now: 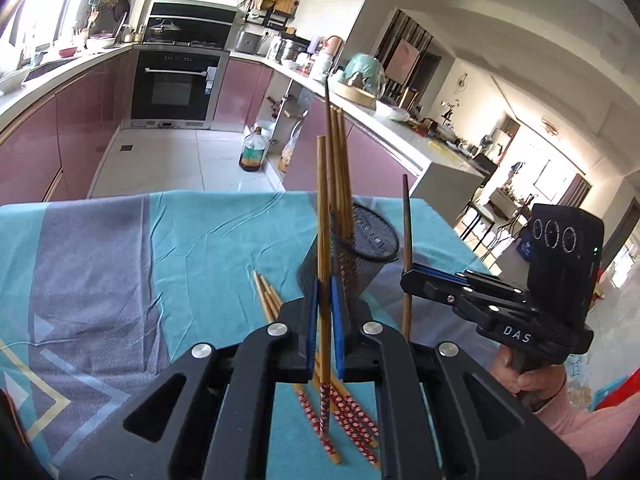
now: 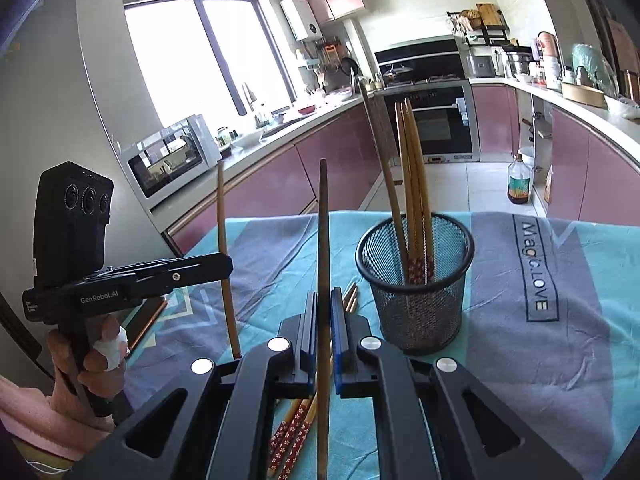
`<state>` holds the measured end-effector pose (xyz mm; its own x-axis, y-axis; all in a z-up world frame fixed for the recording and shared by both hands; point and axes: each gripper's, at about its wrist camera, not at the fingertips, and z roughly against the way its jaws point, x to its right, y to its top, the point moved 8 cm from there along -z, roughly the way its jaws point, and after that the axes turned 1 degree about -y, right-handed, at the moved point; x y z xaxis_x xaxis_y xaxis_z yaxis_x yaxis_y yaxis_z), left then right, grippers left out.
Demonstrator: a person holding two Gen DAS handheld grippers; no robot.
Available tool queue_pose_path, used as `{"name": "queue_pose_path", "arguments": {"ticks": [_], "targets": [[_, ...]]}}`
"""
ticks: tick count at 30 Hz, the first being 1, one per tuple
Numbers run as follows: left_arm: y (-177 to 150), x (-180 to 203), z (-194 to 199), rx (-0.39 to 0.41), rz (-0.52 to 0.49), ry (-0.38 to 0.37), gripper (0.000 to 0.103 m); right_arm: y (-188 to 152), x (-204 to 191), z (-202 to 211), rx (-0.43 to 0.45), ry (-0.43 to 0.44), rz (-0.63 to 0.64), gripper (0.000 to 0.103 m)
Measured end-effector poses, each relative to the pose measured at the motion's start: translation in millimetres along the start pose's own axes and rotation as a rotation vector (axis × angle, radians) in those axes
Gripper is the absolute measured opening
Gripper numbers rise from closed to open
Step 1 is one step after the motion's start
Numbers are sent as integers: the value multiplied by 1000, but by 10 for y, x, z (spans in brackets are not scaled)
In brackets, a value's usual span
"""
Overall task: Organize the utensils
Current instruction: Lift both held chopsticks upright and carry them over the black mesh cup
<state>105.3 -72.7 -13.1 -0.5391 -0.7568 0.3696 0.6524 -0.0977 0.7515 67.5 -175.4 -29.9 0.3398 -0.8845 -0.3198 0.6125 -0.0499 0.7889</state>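
In the left wrist view my left gripper point(image 1: 324, 292) is shut on a light wooden chopstick point(image 1: 322, 200) that stands upright, its red patterned end hanging low. Just behind it stands a black mesh cup point(image 1: 360, 272) with several chopsticks point(image 1: 338, 160) in it. Several loose chopsticks point(image 1: 352, 412) lie on the cloth below. To the right, the right gripper point(image 1: 406, 276) pinches a darker chopstick point(image 1: 406, 220). In the right wrist view my right gripper point(image 2: 324, 304) is shut on that dark chopstick point(image 2: 323, 240), left of the mesh cup point(image 2: 416, 312). The left gripper point(image 2: 228, 266) holds its chopstick point(image 2: 222, 216) further left.
A teal and grey tablecloth point(image 1: 160, 240) covers the table, whose far edge drops to the kitchen floor. An oil bottle point(image 1: 253, 152) stands on the floor beyond. A dark flat object point(image 2: 144, 316) lies on the table's left side. A person's hand point(image 2: 100, 360) grips the left handle.
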Motion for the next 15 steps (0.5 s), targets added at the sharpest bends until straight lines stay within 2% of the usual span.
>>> {"name": "queue_pose_path", "arguments": {"ticks": [8, 15], "targets": [[354, 206, 179, 78, -26, -37, 7, 251, 10, 277, 91, -1, 24, 5], [649, 332, 199, 115, -36, -46, 7, 568, 13, 421, 143, -14, 76, 5]]}}
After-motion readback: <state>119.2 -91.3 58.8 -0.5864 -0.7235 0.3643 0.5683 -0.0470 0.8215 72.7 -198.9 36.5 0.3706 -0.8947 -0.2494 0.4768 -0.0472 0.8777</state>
